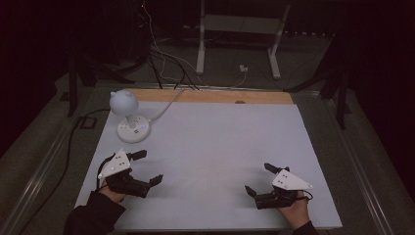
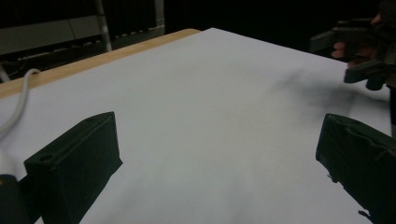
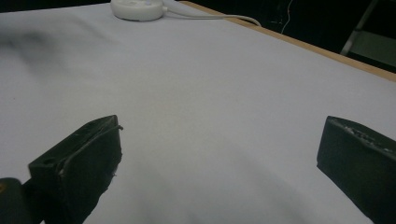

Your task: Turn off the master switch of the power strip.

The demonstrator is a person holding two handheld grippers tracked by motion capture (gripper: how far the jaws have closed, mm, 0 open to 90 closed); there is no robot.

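Nearby, left gripper [image 1: 149, 167] beside lamp [image 1: 128, 115]

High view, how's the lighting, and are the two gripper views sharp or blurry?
High view: dim, room around the white table nearly black. Left gripper view: soft, with a smeared shadow near the right tool. Right gripper view: lamp base slightly out of focus, dark smudge at upper left.

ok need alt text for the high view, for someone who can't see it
Two hand-held tongs, the left gripper and the right gripper, rest open and empty near the front edge of a white table. A small white desk lamp on a round base stands at the back left, its cable trailing off the far edge.
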